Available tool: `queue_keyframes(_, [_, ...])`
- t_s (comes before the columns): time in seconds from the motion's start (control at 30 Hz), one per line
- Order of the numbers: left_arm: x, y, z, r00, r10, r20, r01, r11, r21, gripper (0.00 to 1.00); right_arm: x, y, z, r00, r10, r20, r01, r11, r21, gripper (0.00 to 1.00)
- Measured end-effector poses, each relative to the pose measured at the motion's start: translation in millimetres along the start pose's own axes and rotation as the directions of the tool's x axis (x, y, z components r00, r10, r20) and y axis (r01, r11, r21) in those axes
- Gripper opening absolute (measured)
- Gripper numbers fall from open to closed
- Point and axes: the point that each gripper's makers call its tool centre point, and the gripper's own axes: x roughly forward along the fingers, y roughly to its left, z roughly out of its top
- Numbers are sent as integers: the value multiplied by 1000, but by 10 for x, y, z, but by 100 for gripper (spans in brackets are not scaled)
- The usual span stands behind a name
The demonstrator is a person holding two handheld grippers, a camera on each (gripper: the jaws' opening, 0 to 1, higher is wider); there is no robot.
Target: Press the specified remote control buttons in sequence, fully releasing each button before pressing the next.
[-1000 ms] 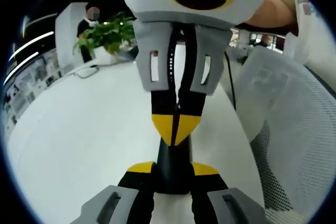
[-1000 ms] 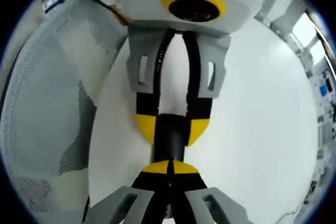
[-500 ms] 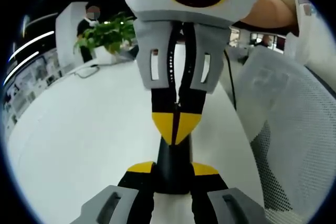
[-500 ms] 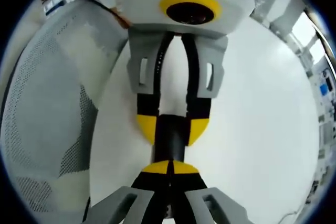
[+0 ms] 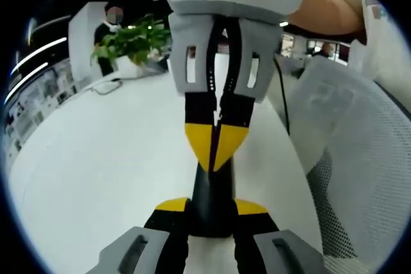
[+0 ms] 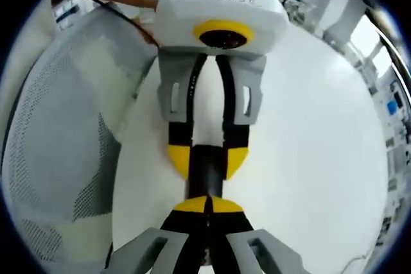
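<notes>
So the remote (image 5: 212,197) is a slim black bar held over the white table (image 5: 96,178), and its long axis runs straight between the two grippers, which face each other nose to nose. In the left gripper view, the left gripper (image 5: 212,206) has its jaws spread about the width of the remote and clamped on the near end, one yellow tip on each side. The right gripper (image 5: 215,145) comes in from the top there, jaws pinched together with the yellow tips touching at a point, right down on the remote's far part.

The right gripper view flips it: right gripper (image 6: 207,205) at the bottom with tips closed, remote (image 6: 205,171) poking out past them into the left gripper (image 6: 207,158).

Only the left gripper view has the potted plant (image 5: 131,40) at the table's far edge; a white mesh chair (image 6: 58,133) sits beside the table.
</notes>
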Motion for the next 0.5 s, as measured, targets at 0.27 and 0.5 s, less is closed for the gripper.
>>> queue_keyframes(0.27, [2,2,-1,1000,0,-5,0,1000,-1,24,-129,-23,61,999,-22,32,22,1000,-2,0])
queue_keyframes(0.5, [1,-6,6,1000,3,-6,-3,1000,-4,24,-165,-23,50,999,-30,43,30,1000,6,0])
